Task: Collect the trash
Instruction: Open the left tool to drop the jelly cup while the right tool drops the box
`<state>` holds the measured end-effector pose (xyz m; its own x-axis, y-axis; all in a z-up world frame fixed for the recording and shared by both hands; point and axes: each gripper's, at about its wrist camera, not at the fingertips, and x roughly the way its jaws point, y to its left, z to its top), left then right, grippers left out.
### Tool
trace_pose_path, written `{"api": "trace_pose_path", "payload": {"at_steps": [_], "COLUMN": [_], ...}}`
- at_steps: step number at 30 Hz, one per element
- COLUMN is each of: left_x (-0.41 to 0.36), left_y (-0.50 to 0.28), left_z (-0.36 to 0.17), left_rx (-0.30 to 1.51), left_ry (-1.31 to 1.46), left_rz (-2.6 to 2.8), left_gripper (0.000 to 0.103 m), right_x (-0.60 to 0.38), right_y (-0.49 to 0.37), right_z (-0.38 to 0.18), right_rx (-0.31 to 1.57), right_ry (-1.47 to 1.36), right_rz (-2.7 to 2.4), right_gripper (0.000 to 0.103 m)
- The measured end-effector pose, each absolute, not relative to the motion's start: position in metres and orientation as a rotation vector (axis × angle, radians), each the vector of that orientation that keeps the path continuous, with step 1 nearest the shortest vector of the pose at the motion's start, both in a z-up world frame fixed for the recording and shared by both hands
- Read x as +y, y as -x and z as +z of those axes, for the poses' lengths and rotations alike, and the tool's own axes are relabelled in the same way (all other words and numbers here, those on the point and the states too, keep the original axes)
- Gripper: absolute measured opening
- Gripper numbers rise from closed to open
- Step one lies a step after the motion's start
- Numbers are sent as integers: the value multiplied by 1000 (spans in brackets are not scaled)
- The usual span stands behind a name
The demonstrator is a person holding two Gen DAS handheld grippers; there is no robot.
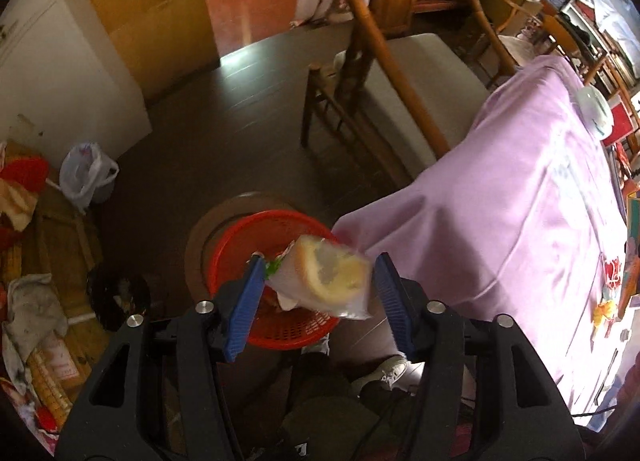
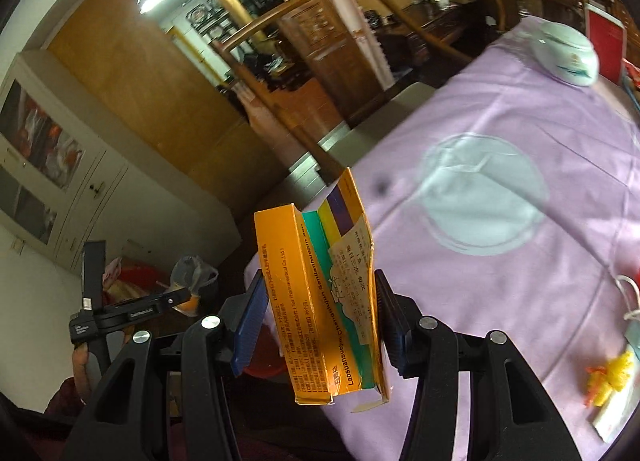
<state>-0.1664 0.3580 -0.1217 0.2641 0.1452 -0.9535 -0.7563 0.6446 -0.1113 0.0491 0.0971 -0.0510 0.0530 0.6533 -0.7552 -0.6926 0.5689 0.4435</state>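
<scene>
Left gripper: fingers stand apart, pointing steeply down. A clear plastic wrapper with a yellowish slice inside sits between them, blurred, its right edge clear of the right finger; whether the left finger touches it I cannot tell. It looks released, dropping. Directly beyond the fingertips, below the wrapper: red basket on the floor, some scraps already inside.

Right gripper: fingers clamped on an orange medicine box, flattened and torn, held upright between the pads. To the right of these fingers lies the tabletop under a lilac cloth; the basket is not clearly in this view.

Step in hand, as I judge it: dumping the left load into the basket. Next move calls for carrying the box over the basket rim and spreading the right fingers there.
</scene>
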Motion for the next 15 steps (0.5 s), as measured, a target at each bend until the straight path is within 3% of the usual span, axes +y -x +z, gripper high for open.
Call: {"api": "trace_pose_path", "payload": {"at_steps": [2, 15], "left_x": [362, 389], "left_y": [172, 248], "left_z": [-122, -123], "left_rx": [1150, 1097], "left_ry": [648, 796], "left_rz": [683, 824], "left_gripper": [73, 79], "right_x": [110, 210], "right_y": [-42, 32], "right_z": [-51, -60], "right_rx": [1133, 1200], "right_ry": [57, 266], "right_rz": [1039, 1271], "right_gripper": [52, 52]}}
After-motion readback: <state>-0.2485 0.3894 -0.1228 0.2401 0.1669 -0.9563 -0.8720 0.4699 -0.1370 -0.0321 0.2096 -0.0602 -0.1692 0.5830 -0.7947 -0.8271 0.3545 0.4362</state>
